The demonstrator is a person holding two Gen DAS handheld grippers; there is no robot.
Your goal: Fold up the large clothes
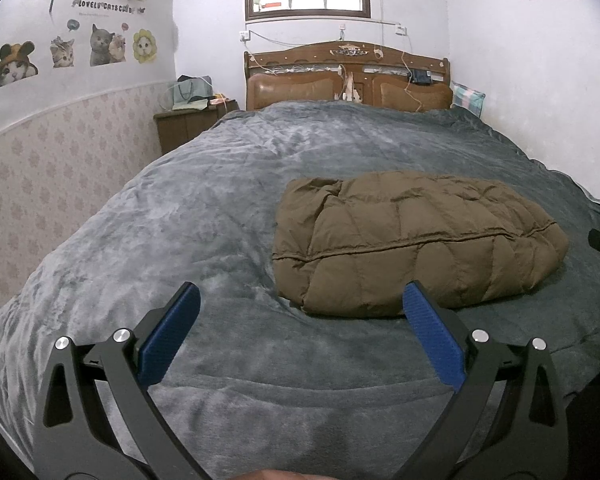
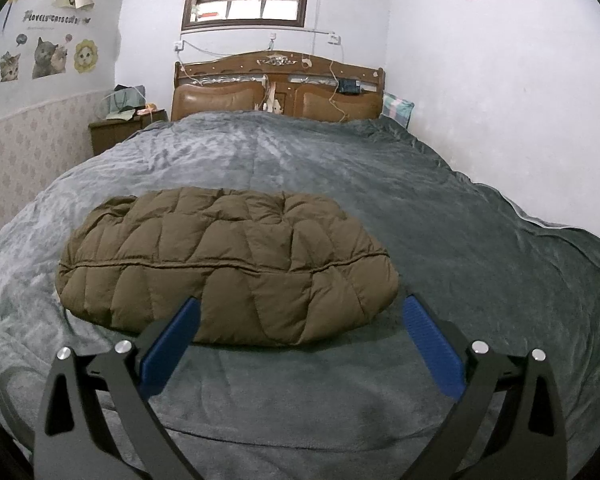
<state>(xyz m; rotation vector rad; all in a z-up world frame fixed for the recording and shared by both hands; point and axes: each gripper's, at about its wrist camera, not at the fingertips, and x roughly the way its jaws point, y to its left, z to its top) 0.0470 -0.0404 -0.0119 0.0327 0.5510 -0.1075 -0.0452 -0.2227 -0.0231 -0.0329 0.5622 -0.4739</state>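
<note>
A brown quilted down jacket [image 2: 228, 264] lies folded into a plump, rounded bundle on the grey blanket [image 2: 440, 208] that covers the bed. Its surface is stitched into puffy panels, and a corded seam runs along its near side from end to end. In the right wrist view it sits just beyond the tool tips, from about 10 o'clock to 1 o'clock; in the left wrist view the jacket [image 1: 416, 240] lies toward 1 to 2 o'clock, nearer the bed's foot than its wooden headboard [image 1: 348, 80].

Sleeves, collar and any zip are tucked out of sight, so front and back cannot be told apart. At the left end a dark fold opens, but what lies inside is too shadowed to make out. The far side of the bundle is hidden by its own bulk. In the left wrist view a black part at the 3 o'clock edge is cut off by the frame, too little of it showing to name.

The bundle's long axis runs across the bed, from 9 to 3 o'clock, parallel to the headboard, with the seamed edge facing the cameras.

The left tool [image 1: 300, 300] hangs released over bare blanket, its blue pads [image 1: 168, 340] spread wide and holding nothing. The right tool [image 2: 300, 312] is likewise spread wide and empty, its pads [image 2: 432, 348] framing the jacket's near edge without touching it.
</note>
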